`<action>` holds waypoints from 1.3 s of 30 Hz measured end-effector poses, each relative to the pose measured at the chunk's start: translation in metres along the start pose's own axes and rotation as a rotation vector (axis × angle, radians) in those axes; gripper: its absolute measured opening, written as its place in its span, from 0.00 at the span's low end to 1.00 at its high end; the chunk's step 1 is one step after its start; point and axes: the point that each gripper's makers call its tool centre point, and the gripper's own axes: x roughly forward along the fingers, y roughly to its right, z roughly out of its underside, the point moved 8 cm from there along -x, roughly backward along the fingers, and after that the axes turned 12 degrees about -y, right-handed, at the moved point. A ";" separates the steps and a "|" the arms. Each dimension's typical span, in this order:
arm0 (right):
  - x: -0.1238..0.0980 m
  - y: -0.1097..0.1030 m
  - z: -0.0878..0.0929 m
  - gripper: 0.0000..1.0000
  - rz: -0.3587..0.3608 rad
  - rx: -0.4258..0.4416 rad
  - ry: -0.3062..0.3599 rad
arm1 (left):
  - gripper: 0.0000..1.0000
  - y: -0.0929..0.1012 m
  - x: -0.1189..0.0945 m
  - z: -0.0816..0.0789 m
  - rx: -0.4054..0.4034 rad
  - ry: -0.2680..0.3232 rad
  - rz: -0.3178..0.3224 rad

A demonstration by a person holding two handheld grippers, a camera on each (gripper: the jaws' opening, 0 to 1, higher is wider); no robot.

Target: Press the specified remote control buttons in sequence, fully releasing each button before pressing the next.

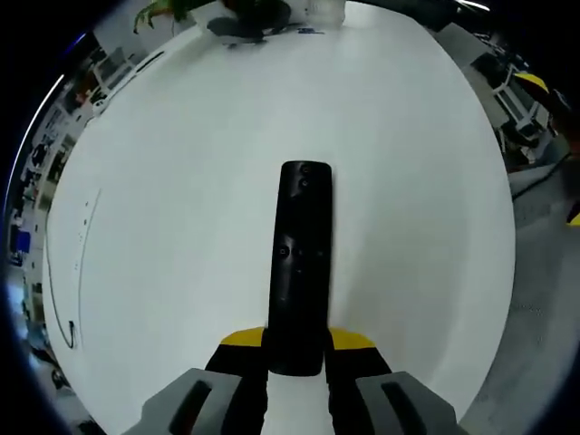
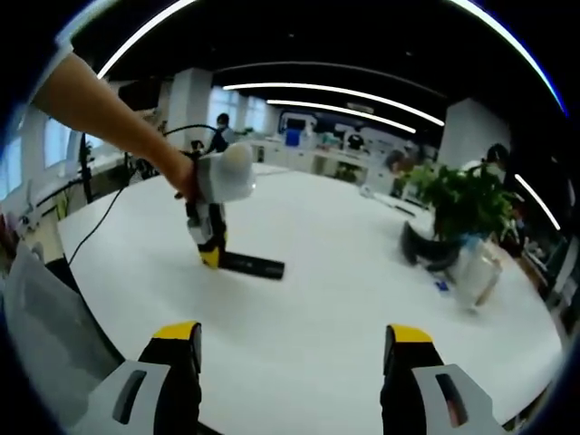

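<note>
Remote [image 1: 300, 272] in left claw [image 1: 297, 349] (right apart)

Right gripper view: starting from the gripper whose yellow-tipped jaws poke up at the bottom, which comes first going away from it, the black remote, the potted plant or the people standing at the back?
1. remote: flat on the white table, left of centre, its near end clamped by the left gripper.
2. potted plant: farther, on the table's right side.
3. people: farthest, beyond the table.

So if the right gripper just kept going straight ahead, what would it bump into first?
Probably nothing soon: the right gripper points over bare white table. The remote lies left of that line, the plant to its right.
</note>
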 end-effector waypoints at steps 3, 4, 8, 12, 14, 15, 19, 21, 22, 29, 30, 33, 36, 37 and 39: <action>0.000 0.000 0.000 0.81 -0.001 0.002 0.003 | 0.23 0.007 0.000 0.001 0.009 -0.003 -0.002; 0.000 0.000 0.000 0.81 -0.001 0.002 0.001 | 0.23 0.009 0.000 0.001 0.010 -0.004 -0.002; -0.001 -0.001 0.001 0.81 -0.001 -0.004 0.005 | 0.23 0.016 0.000 0.004 0.009 0.005 -0.001; -0.001 -0.001 0.001 0.80 -0.002 -0.006 0.003 | 0.23 0.023 0.000 0.006 0.010 0.012 0.001; -0.001 -0.002 0.001 0.80 -0.003 -0.008 0.001 | 0.23 0.026 0.000 0.007 0.012 0.010 -0.001; -0.001 -0.002 0.001 0.80 -0.003 -0.009 0.000 | 0.23 0.030 0.000 0.007 0.015 0.008 -0.001; -0.002 -0.001 0.001 0.80 -0.001 -0.007 0.006 | 0.23 0.036 0.000 0.009 0.024 0.013 -0.001; -0.002 -0.002 0.001 0.80 -0.004 -0.008 0.004 | 0.23 0.040 0.000 0.010 0.021 0.017 0.000; -0.002 -0.002 0.001 0.79 -0.002 -0.013 0.002 | 0.23 0.041 0.000 0.010 0.020 0.019 0.001; -0.002 -0.003 0.001 0.79 -0.005 -0.019 -0.003 | 0.23 0.054 0.000 0.014 0.024 0.039 0.001; -0.002 -0.003 0.002 0.79 -0.004 -0.022 -0.005 | 0.23 0.055 0.000 0.014 0.024 0.040 0.001; -0.002 -0.004 0.002 0.79 -0.005 -0.028 -0.007 | 0.23 0.060 -0.001 0.014 0.031 0.036 0.000; -0.001 -0.004 0.002 0.79 -0.006 -0.031 -0.008 | 0.23 0.065 -0.001 0.015 0.041 0.030 0.001; -0.002 -0.004 0.002 0.79 -0.006 -0.030 -0.008 | 0.23 0.067 -0.001 0.015 0.043 0.029 0.001; -0.002 -0.004 0.002 0.78 -0.004 -0.029 -0.009 | 0.23 0.069 -0.001 0.016 0.043 0.028 0.000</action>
